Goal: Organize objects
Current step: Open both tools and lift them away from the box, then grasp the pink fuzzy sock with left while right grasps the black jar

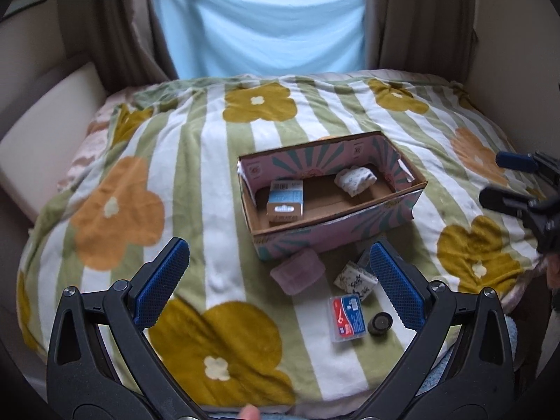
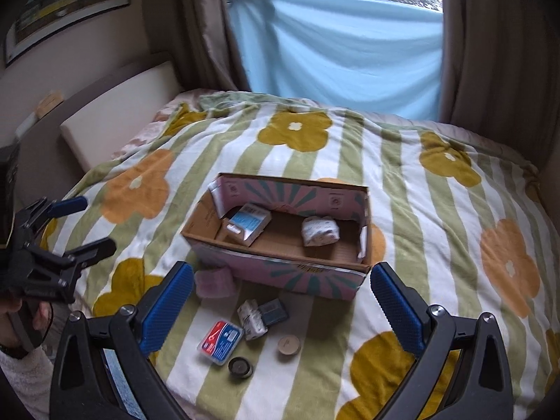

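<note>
On the soft striped blanket with big flowers [image 2: 402, 182]: an open pink cardboard box with teal rays [image 2: 280, 273]. Inside the box: a small blue and white carton [image 2: 249, 224] and a white wrapped bundle [image 2: 320, 231], well apart. Just in front of the box, loose on the blanket: a pink square block [image 2: 214, 281], a white patterned packet [image 2: 251, 318], a clear flat case with a red and blue card [image 2: 219, 342], a dark round tin [image 2: 240, 366], a pale round wooden disc [image 2: 289, 344]. Left gripper [image 1: 280, 280] and right gripper [image 2: 281, 301]: both spread wide, holding nothing, up above the blanket.
</note>
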A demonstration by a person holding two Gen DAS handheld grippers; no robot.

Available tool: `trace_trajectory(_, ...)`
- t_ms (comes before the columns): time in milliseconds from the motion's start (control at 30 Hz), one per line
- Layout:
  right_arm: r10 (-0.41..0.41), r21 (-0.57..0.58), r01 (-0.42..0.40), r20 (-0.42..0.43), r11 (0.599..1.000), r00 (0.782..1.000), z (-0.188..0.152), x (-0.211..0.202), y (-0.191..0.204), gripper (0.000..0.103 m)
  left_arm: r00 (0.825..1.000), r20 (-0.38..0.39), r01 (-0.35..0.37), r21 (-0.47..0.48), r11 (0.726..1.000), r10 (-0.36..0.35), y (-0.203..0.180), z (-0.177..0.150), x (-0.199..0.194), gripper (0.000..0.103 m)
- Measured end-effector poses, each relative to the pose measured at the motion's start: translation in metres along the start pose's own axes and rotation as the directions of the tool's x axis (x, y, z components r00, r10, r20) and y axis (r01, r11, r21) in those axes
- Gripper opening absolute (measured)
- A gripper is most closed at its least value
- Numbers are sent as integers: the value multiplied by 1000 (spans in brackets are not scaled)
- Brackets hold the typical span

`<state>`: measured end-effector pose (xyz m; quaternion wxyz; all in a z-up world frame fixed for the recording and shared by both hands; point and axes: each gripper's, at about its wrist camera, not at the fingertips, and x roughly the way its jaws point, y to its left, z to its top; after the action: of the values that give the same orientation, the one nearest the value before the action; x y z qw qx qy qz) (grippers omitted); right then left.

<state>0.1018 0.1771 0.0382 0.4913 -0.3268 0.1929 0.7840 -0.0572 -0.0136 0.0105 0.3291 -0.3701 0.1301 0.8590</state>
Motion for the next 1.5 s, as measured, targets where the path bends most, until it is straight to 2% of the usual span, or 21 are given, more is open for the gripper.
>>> trace_trajectory(100, 50, -54, -51, -20, 997, 999, -22, 11, 13, 101, 999, -36, 34, -51, 998, -36, 2, -18, 11, 103)
trace_trajectory(267, 100, -124, -112, -96, 986, 990, -57, 37, 27, 101, 996, -91, 7, -76, 997, -14, -3, -40, 34, 103)
trace_trajectory(400, 109, -189, -137, -148, 972, 983, -81, 57, 38, 101, 995, -101, -6, -122, 993, -6, -4, -51, 50, 103)
trace_trajectory(533, 119, -243, -155, -155, 958, 981, -99, 70, 45, 101, 992, -127, -11, -174, 985, -12, -5, -57, 76, 103)
trace_trajectory(733, 130, -288, -190, -214, 939, 968, -112, 95, 54, 101, 988, -156, -33, -211, 977, 0, -8, -61, 113, 103)
trace_trajectory(933, 135, -289, -218, -282, 932, 950, -125, 121, 55, 101, 979, -202, -41, -238, 971, -8, -11, -66, 153, 103)
trace_trajectory(1100, 139, -245, -226, -328, 943, 934, -133, 142, 51, 100, 970, -244, -46, -257, 965, -19, -13, -70, 182, 103)
trace_trajectory(1333, 125, -237, -215, -344, 947, 930, -144, 158, 50, 98, 961, -275, -64, -291, 954, -19, -12, -77, 214, 103)
trace_trajectory(1500, 125, -228, -219, -368, 948, 921, -155, 167, 50, 84, 957, -286, -60, -319, 946, -36, -11, -81, 229, 100)
